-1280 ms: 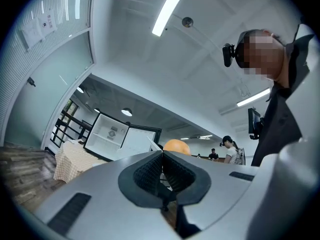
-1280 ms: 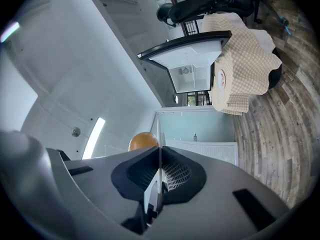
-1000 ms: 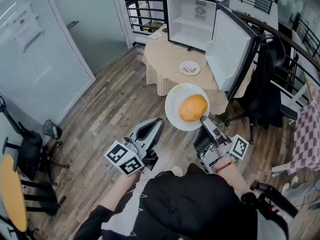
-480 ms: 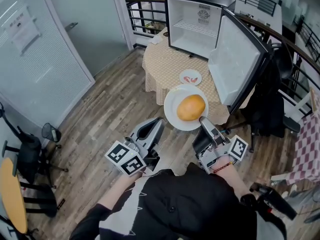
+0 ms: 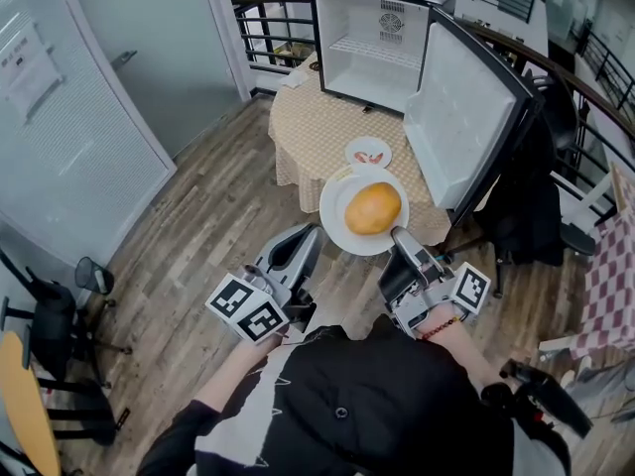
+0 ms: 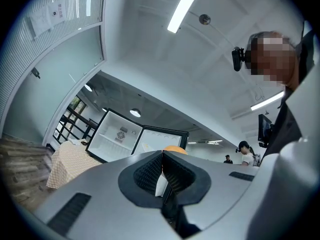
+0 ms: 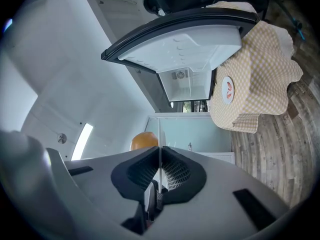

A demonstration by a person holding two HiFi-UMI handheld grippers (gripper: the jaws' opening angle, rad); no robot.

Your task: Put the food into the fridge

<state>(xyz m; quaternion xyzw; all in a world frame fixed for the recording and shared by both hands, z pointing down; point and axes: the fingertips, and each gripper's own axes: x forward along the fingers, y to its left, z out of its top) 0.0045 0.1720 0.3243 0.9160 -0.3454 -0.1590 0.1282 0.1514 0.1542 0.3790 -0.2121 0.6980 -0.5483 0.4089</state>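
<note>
Nearer the fridge (image 5: pixel 367 38) now, plate (image 5: pixel 337 216) stays pinched by right claw (image 5: pixel 398 234) and, seemingly, left claw (image 5: pixel 310 233).

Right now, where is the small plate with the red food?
In the head view the small plate sits on the checked table, in front of the open fridge and just beyond the bigger white plate with the bun.

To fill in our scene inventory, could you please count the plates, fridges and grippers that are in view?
Plates: 2 (large plate, small plate)
Fridge: 1
Grippers: 2 (left gripper, right gripper)
Total: 5
</note>
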